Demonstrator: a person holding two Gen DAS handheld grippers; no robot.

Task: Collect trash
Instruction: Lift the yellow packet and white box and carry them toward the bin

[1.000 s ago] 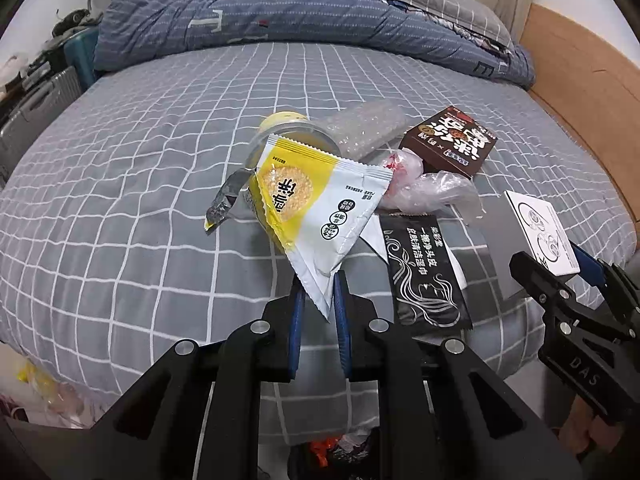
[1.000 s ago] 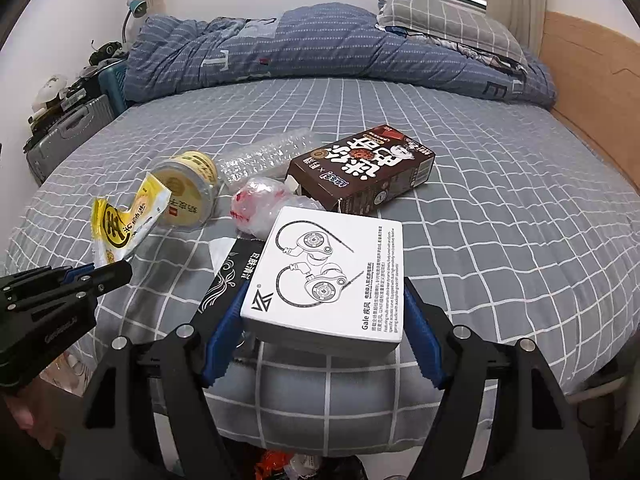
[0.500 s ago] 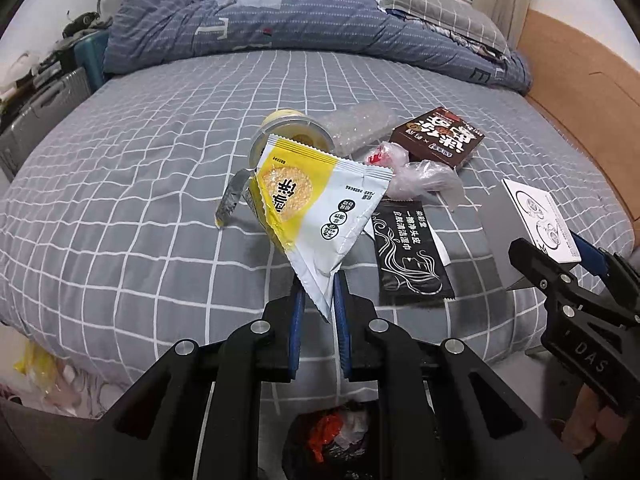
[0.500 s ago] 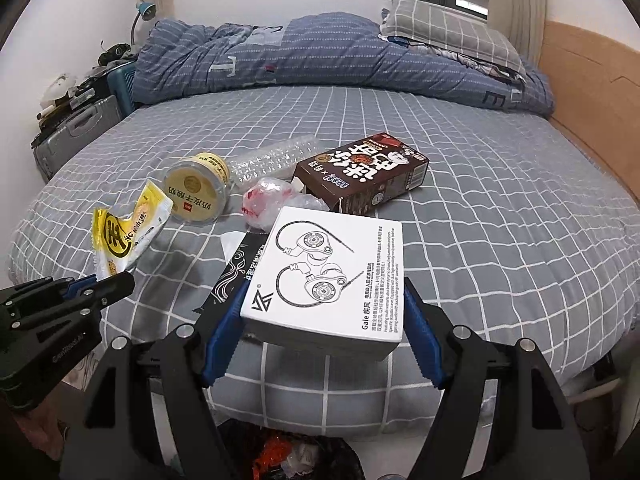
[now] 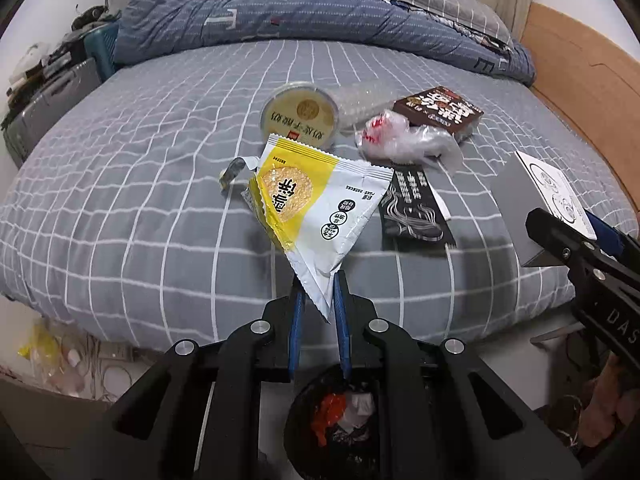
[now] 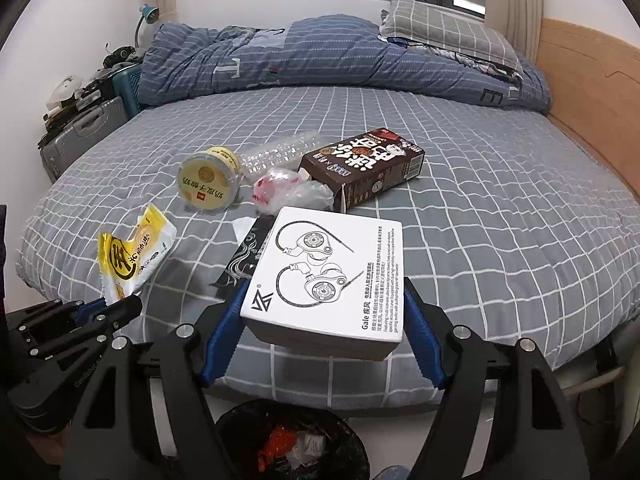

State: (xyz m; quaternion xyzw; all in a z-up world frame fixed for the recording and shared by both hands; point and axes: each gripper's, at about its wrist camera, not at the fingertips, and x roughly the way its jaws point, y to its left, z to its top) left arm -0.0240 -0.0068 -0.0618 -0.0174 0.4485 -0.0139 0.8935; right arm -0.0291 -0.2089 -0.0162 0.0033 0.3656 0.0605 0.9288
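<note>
Jaws pinch wrapper (image 5: 316,216), clamp box (image 6: 332,276) over checked bed (image 6: 480,200).

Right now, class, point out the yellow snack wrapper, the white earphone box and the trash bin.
yellow snack wrapper (image 5: 316,208), left wrist view, printed front.
white earphone box (image 6: 328,276), right wrist view, top face.
trash bin (image 6: 240,414), right wrist view, dark rim.

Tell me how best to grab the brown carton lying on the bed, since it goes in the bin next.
Grip the brown carton across its two long side walls near the middle, coming down from above. It lies flat on the bed, its near end flap hangs open, and crumpled clear plastic touches that end, so the firm mid-body is probably safest.
</note>
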